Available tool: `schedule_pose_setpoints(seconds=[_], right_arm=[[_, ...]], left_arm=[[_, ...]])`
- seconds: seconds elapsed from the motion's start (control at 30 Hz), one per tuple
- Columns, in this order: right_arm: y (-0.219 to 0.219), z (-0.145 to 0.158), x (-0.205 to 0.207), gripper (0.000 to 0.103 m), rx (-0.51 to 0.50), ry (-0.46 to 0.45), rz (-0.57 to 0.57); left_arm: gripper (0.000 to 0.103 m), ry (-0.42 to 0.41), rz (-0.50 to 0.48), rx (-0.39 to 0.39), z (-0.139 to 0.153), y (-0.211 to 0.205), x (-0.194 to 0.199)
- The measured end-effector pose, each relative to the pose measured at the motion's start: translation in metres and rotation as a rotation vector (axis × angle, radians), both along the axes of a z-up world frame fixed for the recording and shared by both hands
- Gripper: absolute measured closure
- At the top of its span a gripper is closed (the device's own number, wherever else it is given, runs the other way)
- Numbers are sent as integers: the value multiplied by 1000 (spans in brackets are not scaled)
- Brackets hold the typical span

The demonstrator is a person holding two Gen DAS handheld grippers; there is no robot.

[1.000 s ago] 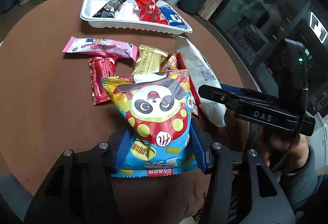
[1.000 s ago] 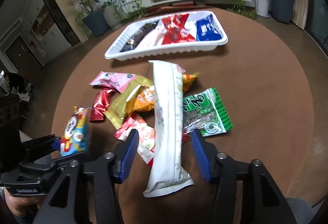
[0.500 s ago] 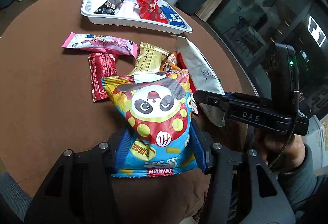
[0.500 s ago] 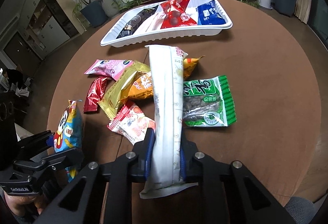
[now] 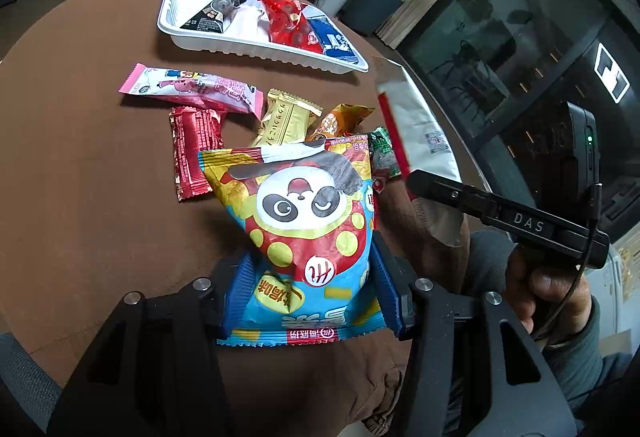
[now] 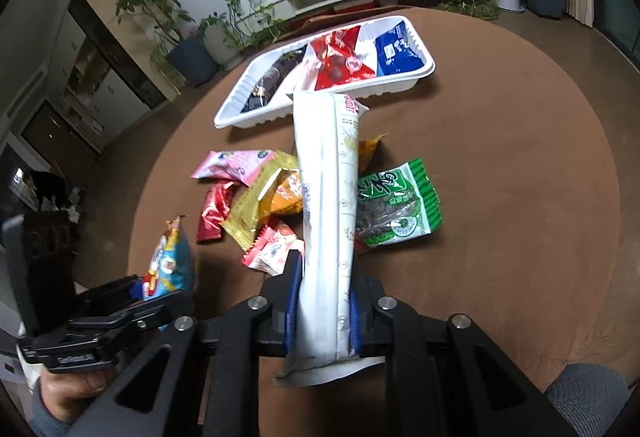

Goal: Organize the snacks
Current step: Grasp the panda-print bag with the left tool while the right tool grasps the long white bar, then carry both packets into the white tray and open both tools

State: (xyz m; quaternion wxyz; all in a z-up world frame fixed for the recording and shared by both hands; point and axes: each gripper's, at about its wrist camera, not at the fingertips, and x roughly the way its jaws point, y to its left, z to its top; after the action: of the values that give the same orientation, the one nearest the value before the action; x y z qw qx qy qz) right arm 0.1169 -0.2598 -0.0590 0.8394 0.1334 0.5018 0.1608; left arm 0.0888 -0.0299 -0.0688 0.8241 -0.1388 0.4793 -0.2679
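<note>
My left gripper (image 5: 311, 281) is shut on the lower part of a panda-print snack bag (image 5: 304, 213) and holds it upright above the brown round table (image 5: 80, 217). My right gripper (image 6: 322, 301) is shut on the near end of a long white packet (image 6: 326, 197). That packet sticks out forward, lifted over the loose pile. In the left wrist view the white packet (image 5: 416, 125) rises on the right. A white tray (image 6: 236, 117) at the far side holds a dark packet, a red one (image 6: 340, 65) and a blue one (image 6: 396, 53).
Loose snacks lie between me and the tray: a pink packet (image 6: 232, 167), a red bar (image 6: 214, 211), a gold packet (image 6: 252, 209), an orange one (image 6: 286, 197), a green bag (image 6: 396, 205) and a small red-white one (image 6: 272, 249). Potted plants and a low cabinet stand beyond the table.
The right gripper has shut on the long white packet and raised it off the pile. The left gripper still holds the panda bag in the same place.
</note>
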Motion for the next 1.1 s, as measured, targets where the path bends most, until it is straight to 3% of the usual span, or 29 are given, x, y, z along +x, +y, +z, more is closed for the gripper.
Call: schedule_pose_setpoints(seconds=[0.53, 0.77, 0.87, 1.1], right_arm=[[-34, 2, 3, 82, 57, -2, -79], [-65, 33, 34, 82, 19, -73, -137], [-71, 54, 61, 82, -5, -118, -143], [-41, 88, 135, 82, -55, -194, -66]], left_arm=[[52, -6, 73, -75, 17, 39, 13], [52, -40, 130, -83, 43, 72, 58], [52, -80, 140, -53, 64, 80, 84], [52, -140, 125, 1, 105, 78, 162]])
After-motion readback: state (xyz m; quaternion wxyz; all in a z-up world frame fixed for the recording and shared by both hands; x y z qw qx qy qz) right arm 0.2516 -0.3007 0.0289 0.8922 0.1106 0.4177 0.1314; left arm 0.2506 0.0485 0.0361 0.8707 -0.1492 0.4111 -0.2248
